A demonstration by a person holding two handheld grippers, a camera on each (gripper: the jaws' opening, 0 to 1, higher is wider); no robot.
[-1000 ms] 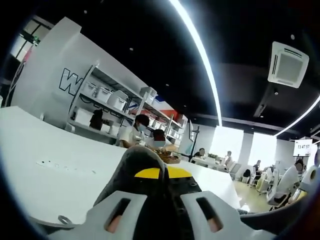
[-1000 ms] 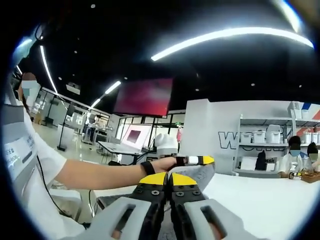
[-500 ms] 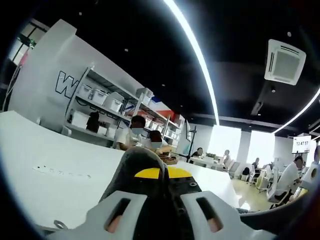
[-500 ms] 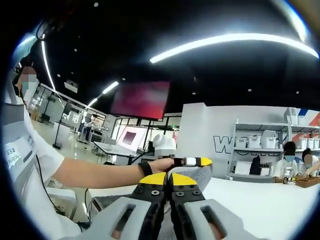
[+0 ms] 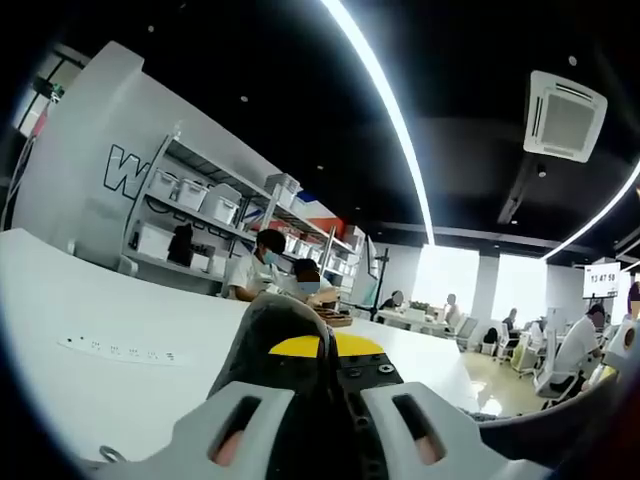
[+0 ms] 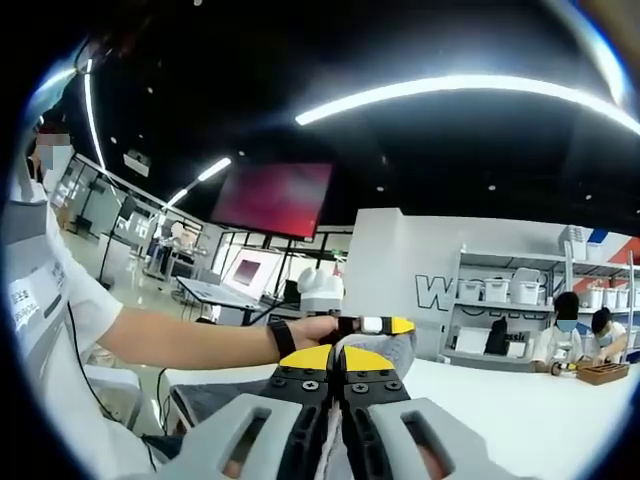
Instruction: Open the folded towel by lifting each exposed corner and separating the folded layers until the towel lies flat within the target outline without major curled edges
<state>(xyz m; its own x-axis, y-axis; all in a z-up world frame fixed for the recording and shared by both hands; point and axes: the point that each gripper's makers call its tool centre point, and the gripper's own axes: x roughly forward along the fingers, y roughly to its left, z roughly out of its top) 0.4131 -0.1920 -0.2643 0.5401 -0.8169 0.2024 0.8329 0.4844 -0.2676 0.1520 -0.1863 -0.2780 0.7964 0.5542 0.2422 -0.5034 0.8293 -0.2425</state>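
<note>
Towel: grey towel [image 5: 285,335] held up above the white counter [image 5: 120,380], an edge pinched in each gripper.
Left gripper [image 5: 322,352]: jaws closed on the cloth.
Right gripper [image 6: 338,362]: jaws closed on the cloth [image 6: 330,450].
Handling: likely soft, light and limp; best gripped at corners, kept apart so layers fall open.
</note>
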